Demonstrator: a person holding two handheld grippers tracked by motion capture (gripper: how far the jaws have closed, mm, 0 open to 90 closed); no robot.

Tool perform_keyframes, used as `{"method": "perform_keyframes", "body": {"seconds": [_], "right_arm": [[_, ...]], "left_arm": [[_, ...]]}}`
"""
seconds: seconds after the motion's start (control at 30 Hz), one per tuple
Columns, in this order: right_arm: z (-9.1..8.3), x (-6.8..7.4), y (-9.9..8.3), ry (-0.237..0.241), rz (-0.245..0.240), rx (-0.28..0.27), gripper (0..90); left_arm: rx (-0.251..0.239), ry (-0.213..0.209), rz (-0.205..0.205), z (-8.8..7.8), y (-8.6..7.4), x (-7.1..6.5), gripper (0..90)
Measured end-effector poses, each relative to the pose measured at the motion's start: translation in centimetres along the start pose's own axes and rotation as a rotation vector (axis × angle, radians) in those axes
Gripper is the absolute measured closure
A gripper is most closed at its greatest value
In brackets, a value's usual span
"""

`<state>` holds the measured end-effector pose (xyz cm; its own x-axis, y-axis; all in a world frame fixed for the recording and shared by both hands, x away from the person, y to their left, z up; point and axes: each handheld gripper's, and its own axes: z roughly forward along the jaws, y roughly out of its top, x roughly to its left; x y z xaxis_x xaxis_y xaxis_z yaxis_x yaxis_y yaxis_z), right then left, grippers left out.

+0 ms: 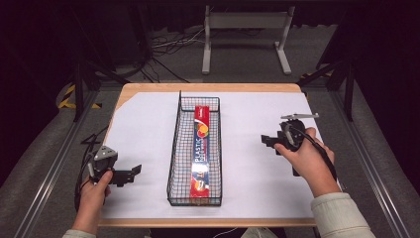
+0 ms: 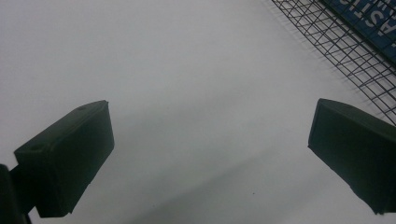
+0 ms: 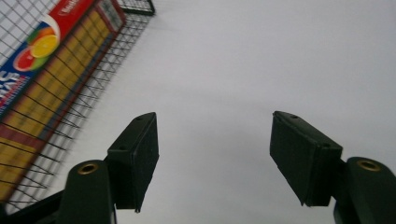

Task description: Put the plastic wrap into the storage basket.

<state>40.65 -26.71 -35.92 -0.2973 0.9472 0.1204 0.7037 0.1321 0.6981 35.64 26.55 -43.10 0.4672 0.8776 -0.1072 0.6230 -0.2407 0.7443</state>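
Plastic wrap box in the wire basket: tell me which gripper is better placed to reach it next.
Probably the right gripper: its open jaws point toward the wire basket beside the plastic wrap box. The left gripper, also open, sits near the basket's near end, lower on the table.

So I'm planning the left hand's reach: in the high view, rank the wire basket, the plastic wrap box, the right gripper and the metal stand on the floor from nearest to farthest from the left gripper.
1. Wire basket, just right of the left gripper.
2. Plastic wrap box, inside the basket along its right side.
3. Right gripper, beyond the basket at the table's right.
4. Metal stand, on the floor past the table's far edge.
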Motion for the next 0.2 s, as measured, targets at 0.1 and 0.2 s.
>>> {"method": "perform_keyframes", "body": {"seconds": [0.1,0.2], "right_arm": [[0.0,-1.3,-1.1,0.003,0.012,-0.014,33.4],[0.0,-1.7,-1.5,0.001,0.014,-0.017,33.4]], "left_arm": [[-0.011,-0.004,0.012,-0.1,0.1,-0.1,0.8],[-0.016,-0.004,0.009,-0.2,0.1,-0.1,0.7]]}}
